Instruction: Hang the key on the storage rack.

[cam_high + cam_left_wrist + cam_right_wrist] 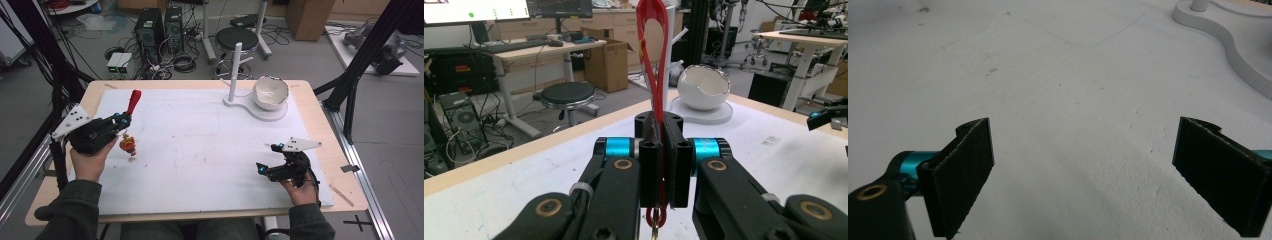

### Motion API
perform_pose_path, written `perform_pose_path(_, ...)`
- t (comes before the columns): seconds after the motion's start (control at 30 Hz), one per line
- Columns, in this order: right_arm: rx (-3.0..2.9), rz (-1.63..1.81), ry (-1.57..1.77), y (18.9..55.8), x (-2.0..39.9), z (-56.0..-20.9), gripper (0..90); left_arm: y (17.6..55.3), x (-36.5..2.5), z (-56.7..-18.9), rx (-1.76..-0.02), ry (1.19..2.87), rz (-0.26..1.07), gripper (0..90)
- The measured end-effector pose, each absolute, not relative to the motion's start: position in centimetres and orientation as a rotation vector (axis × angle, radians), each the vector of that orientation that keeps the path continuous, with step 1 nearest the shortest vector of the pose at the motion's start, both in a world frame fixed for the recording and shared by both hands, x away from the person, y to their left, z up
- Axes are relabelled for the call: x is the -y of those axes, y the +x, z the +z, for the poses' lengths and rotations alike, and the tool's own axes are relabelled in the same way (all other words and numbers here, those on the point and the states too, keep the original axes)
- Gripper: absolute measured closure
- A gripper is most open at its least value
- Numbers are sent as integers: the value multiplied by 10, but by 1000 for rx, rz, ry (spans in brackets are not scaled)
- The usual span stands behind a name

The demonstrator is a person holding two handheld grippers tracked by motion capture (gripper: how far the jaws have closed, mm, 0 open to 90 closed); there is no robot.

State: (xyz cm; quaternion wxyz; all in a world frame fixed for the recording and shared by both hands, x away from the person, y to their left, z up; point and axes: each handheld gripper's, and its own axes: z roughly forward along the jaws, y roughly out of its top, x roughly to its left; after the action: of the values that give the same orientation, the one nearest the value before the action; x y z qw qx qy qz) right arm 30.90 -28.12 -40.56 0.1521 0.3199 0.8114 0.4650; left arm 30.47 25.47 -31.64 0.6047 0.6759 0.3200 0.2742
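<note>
From the high view: a wooden counter (pixel 320 107) with a big white mat (pixel 200 150) on top. At the left, the left gripper (pixel 122 120), held up in a hand (pixel 90 160), jaws pressed tight on a red strap (pixel 133 101) that sticks up and away toward the far side. Just below that gripper, a small red and orange charm (pixel 128 145) hanging close above the mat. At the far right of the mat, a white stand (pixel 255 106) with a tall post (pixel 235 70), and a white bowl (pixel 270 93) with a jagged edge like a broken eggshell sitting on its base. Near the right edge, the right gripper (pixel 267 159), held low in the other hand (pixel 300 192), pointing left, well apart from the strap and the stand. Past the counter, a black stool (pixel 236 38) and computer boxes (pixel 157 30) on the floor.

From the left gripper view: black jaws shut tight around the red strap (pixel 655 65), a thin loop standing straight up between them. A little red ring and a metal bit poking out under the jaws. Far off to the right, the eggshell bowl (pixel 703 87) on its white base.

From the right gripper view: two black jaws spread wide, with bare white mat (pixel 1058 100) between them. Nothing held. At the far right corner, the curved edge of the white stand (pixel 1228 45).
</note>
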Motion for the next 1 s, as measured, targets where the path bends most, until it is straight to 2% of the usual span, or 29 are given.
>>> perform_pose_path(1.0, -2300, 1363, 932, 310, 284, -405, 84, 351, -199, -318, -715, 1615, 557, 865)
